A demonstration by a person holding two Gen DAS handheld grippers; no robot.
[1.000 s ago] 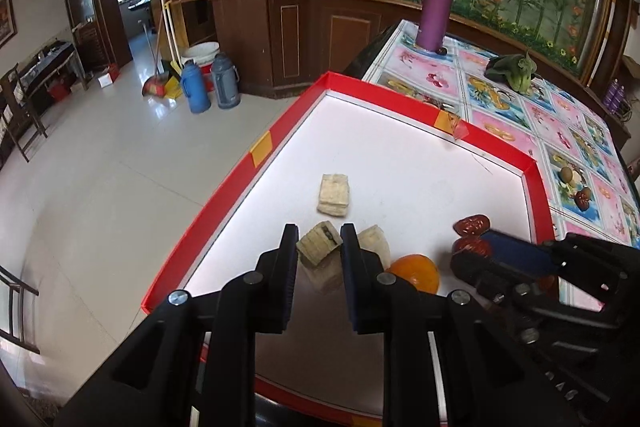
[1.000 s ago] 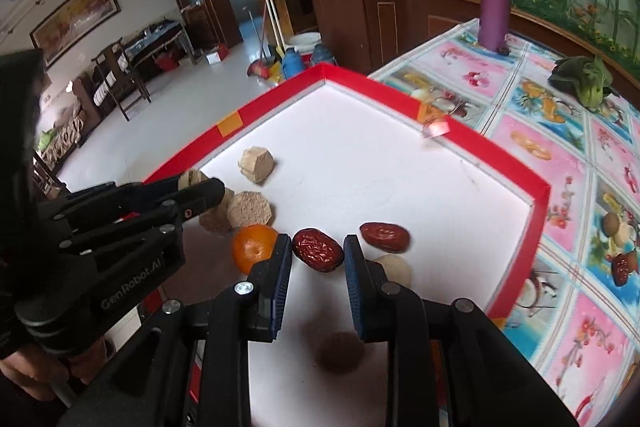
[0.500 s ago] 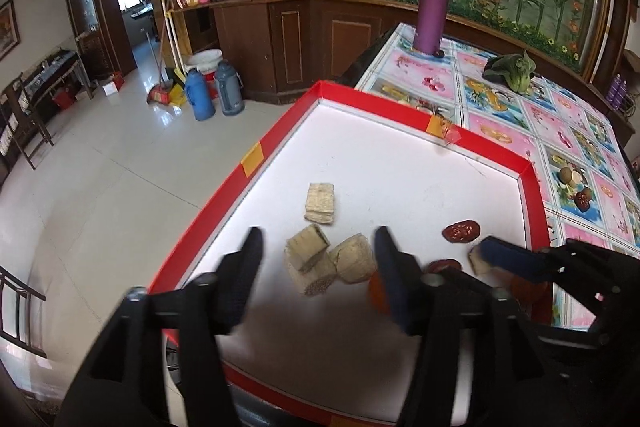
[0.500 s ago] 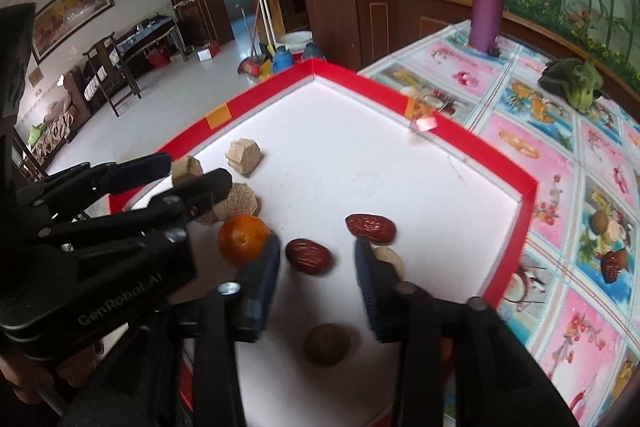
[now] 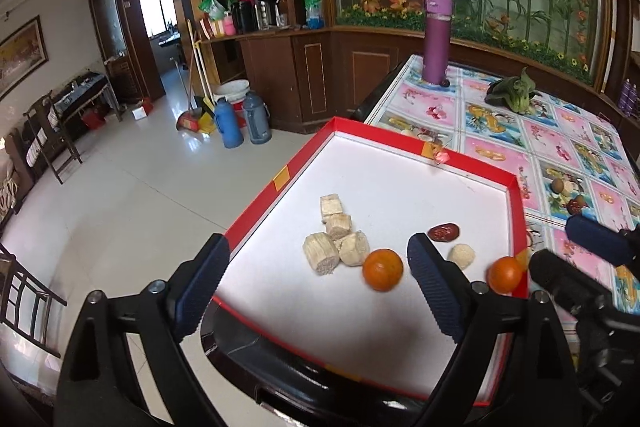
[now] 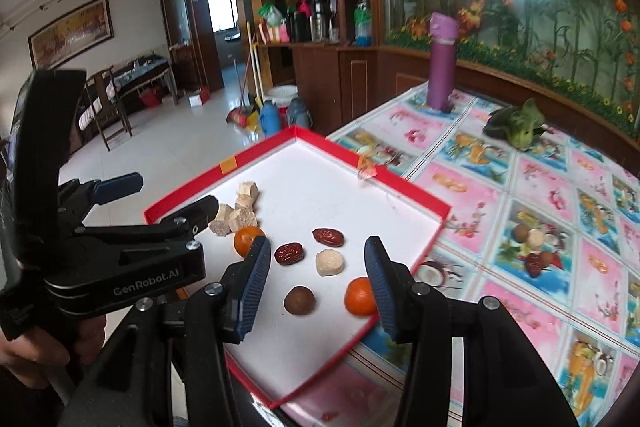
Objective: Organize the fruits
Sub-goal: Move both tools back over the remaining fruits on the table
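A red-rimmed white tray (image 5: 280,183) (image 6: 436,223) holds the fruit. Several tan sugarcane chunks (image 5: 336,243) (image 6: 236,211) cluster at its left. Beside them lies one orange (image 5: 382,269) (image 6: 246,239); a second orange (image 5: 505,274) (image 6: 359,296) sits by the right rim. Two red dates (image 6: 289,253) (image 6: 328,236), a pale round piece (image 6: 329,262) and a brown round fruit (image 6: 299,300) lie mid-tray. My left gripper (image 5: 316,281) is open and empty, raised over the chunks. My right gripper (image 6: 316,277) is open and empty above the brown fruit.
The tray sits at the corner of a table with a floral picture cloth (image 6: 540,211). A purple bottle (image 5: 437,39) and a leafy green vegetable (image 5: 514,95) stand at the far end. Tiled floor with thermos jugs (image 5: 240,123) lies left of the table edge.
Both grippers opened and pulled back and up from the tray. The left released a sugarcane chunk onto the cluster; the right released a red date, which lies on the tray.
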